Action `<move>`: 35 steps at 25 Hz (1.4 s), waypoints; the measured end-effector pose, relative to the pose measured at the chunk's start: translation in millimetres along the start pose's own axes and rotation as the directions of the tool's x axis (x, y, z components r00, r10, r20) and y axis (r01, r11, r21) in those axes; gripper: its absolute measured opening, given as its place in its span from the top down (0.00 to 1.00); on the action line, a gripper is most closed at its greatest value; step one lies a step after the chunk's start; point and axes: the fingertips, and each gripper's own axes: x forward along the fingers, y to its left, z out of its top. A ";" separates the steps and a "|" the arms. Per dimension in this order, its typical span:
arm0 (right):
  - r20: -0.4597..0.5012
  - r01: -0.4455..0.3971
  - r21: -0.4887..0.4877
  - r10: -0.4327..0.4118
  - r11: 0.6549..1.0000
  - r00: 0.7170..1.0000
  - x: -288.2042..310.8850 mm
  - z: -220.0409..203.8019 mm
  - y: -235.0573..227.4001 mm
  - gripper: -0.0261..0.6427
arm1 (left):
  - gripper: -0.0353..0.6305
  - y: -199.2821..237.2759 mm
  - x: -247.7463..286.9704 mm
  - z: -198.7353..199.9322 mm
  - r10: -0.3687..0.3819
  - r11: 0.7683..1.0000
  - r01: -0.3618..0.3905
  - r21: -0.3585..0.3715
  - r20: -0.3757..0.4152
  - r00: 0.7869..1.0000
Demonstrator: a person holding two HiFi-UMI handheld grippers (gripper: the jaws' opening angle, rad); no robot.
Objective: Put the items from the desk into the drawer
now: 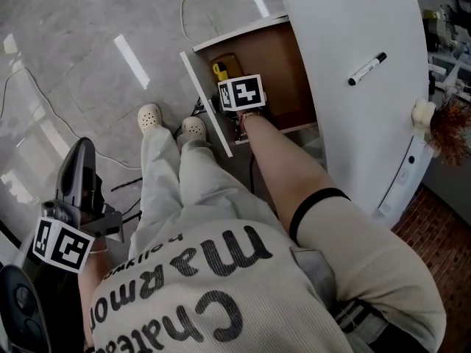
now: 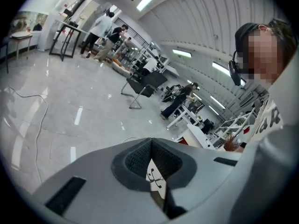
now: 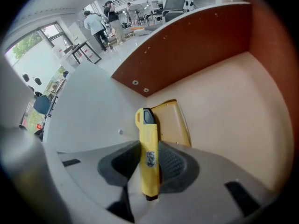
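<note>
Left claw [image 2: 150,146] closed together, empty; right claw [image 3: 149,162] clamps yellow cutter [image 3: 146,127] inside drawer [image 3: 224,97].

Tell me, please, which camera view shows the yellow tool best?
The right gripper view: the yellow tool shows full length, clamped between the jaws over the drawer. The head view catches only its tip inside the drawer; the left gripper view shows none of it.

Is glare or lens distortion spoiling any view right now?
Head view: ceiling-light streaks glare on the glossy floor. Right gripper view: fisheye bends the drawer walls, corners dark, yellow cutter sharp. Left gripper view: same fisheye, dark corners.
</note>
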 end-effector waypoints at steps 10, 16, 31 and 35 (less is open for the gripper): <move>0.017 0.020 0.049 -0.021 0.999 1.000 -5.7 3.8 -1.8 0.71 | 0.95 -17.1 -8.6 -10.4 0.040 0.999 -0.039 -0.007 0.038 0.998; 0.133 -0.101 0.118 0.085 0.988 0.987 -53.7 30.8 28.5 0.74 | 0.95 -47.1 -12.4 -4.4 0.005 1.000 -0.005 -0.003 0.056 0.998; 0.616 -0.212 0.115 0.098 0.971 0.782 -324.2 103.5 4.4 0.75 | 0.95 -202.3 19.3 75.3 -0.279 0.942 0.252 0.220 0.103 0.955; 0.678 -0.161 0.310 -0.100 0.937 0.728 -366.6 100.0 -60.2 0.74 | 0.94 -214.9 44.6 85.6 -0.329 0.920 0.312 0.240 0.034 0.944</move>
